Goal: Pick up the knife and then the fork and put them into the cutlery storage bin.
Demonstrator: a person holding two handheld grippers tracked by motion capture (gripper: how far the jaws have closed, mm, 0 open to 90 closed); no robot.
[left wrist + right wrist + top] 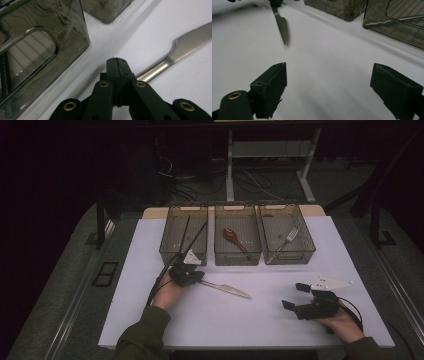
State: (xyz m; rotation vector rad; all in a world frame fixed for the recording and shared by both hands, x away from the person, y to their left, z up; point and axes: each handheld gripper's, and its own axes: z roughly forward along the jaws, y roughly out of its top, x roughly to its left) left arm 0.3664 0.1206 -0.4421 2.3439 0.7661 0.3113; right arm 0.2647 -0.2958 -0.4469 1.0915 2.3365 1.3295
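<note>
A white table (210, 320) seen from above, with three smoky clear plastic bins in a row along its far edge. The middle bin (237, 255) serves as the landmark here. It holds a red spoon (232, 236). The bin to its right (287, 251) holds a fork (287, 239), and the bin to its left (183, 245) holds dark chopsticks (192, 232) leaning against its wall.

A table knife (227, 289) lies flat on the table just in front of the middle bin, its blade pointing right and toward the person. The left gripper (198, 277), held in the person's left hand (167, 292), sits in front of the left bin, at the knife's handle end. In the left gripper view its black jaws are pressed tight together, and the knife's handle (150, 72) runs out from right behind their tips; whether the handle is pinched between them cannot be told.

The right gripper (295, 296), held in the person's right hand (342, 320), rests on the table well in front of the right bin, far from the knife. Its jaws stand wide apart with only bare table between them.
</note>
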